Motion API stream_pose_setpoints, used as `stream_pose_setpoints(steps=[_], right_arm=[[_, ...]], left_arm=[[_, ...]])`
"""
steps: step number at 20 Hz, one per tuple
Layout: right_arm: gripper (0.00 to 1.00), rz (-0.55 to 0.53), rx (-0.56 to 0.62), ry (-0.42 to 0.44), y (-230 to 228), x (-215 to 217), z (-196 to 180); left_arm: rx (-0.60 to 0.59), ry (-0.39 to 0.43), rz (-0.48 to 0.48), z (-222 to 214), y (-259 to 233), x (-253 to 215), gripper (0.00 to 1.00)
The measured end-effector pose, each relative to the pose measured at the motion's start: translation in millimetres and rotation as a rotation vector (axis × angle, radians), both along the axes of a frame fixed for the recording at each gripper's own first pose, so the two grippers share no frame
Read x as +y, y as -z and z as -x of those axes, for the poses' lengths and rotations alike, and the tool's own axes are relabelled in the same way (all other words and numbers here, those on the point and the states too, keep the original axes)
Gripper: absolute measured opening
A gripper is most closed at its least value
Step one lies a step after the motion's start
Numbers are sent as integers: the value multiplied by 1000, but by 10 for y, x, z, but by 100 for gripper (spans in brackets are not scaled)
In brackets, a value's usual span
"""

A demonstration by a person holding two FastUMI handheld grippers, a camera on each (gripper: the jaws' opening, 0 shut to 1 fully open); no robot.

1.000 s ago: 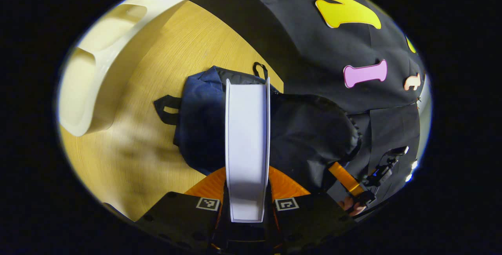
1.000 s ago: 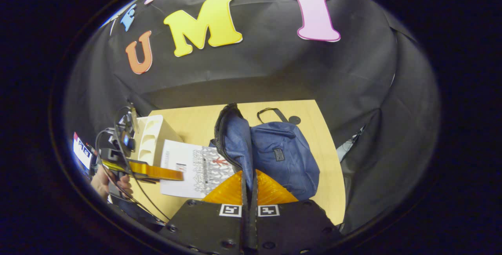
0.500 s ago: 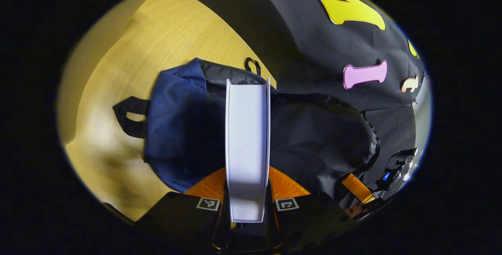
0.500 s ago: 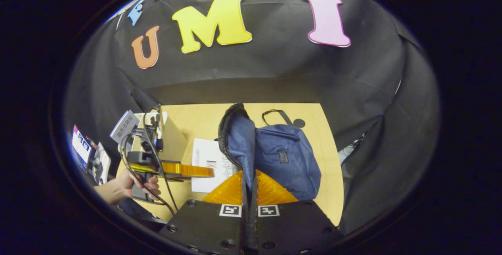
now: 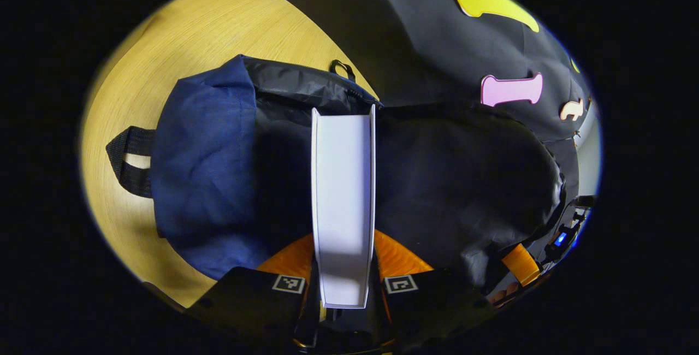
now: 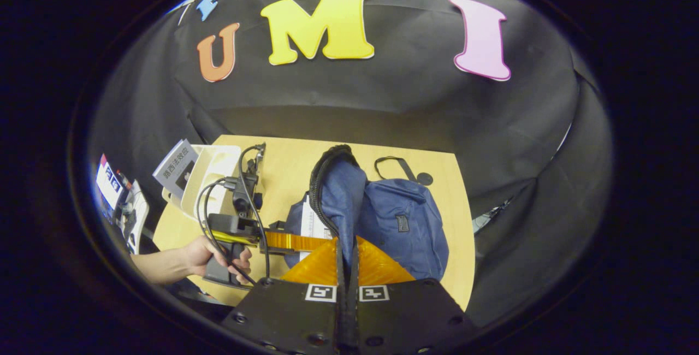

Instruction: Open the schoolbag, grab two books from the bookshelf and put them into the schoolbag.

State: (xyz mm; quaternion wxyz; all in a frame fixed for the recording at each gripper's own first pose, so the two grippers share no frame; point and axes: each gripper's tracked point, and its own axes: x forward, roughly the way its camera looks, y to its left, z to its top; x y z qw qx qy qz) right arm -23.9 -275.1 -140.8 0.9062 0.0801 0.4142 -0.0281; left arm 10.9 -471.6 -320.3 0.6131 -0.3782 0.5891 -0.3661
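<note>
Closer now, the book has advanced into the schoolbag mouth on the table, clamped edge-on in the left gripper. Beside it, the right gripper pinches the bag's zipper flap up. If that flap slips, the mouth could sag and snag the book. A second book waits in the bookshelf beyond the bag.

Recording booth, probably a lab — black cloth wall, wooden table

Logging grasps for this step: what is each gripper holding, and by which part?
Left gripper grips a white book by its near end. Right gripper pinches the zippered rim of the schoolbag flap, holding it up.
</note>
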Motion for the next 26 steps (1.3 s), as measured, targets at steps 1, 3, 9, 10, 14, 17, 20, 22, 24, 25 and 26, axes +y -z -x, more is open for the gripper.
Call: stream_pose_setpoints(steps=[1, 3, 9, 10, 14, 17, 20, 22, 24, 25, 26], right_arm=[[1, 3, 2, -2, 12, 23, -14], [1, 17, 3, -7, 34, 41, -13], [1, 44, 10, -25, 116, 109, 5], [1, 43, 10, -27, 120, 115, 2], [1, 35, 5, -30, 137, 146, -10], [1, 34, 0, -30, 172, 181, -2], [4, 45, 2, -36, 196, 201, -9], [1, 52, 7, -43, 194, 247, -36], [0, 50, 5, -50, 200, 313, -81], [1, 41, 9, -53, 224, 366, -88], [1, 46, 14, -56, 242, 395, -97]], left_arm=[[4, 4, -18, 4, 24, 17, 40], [-9, 23, -127, -14, 217, 123, 47], [-197, 139, -538, -174, 682, 544, 84], [-244, 117, -574, -228, 632, 528, 84], [-463, 61, -707, -466, 311, 827, 84], [-606, -61, -734, -623, -110, 1082, 84], [-809, -167, -782, -768, -656, 1447, 84], [-922, -236, -795, -771, -1082, 1678, 84], [-984, -322, -808, -762, -1541, 1987, 100], [-1044, -380, -828, -809, -1858, 2182, 99], [-1110, -425, -848, -822, -2170, 2379, 98]])
